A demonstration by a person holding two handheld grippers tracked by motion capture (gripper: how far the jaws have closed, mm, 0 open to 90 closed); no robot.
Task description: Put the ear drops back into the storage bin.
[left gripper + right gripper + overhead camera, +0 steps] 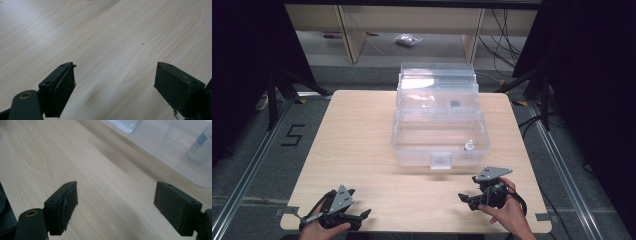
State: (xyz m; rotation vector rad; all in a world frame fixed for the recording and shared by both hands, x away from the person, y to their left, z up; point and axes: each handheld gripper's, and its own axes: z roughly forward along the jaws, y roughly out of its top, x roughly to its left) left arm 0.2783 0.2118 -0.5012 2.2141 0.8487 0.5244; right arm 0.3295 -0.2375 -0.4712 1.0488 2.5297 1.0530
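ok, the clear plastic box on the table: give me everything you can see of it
The clear plastic box looks like see-through plastic, rectangular, with rounded corners. Its lid stands open behind it. A tiered tray section sits raised over the back half. A clear latch tab hangs at the front middle. Inside, at the front right, stands a small white bottle. The box rests on the wooden table, apart from both grippers.

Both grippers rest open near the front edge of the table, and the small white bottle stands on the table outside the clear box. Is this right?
Not quite: the small white bottle stands inside the clear box, as the high view shows. Both the left gripper and the right gripper are open.
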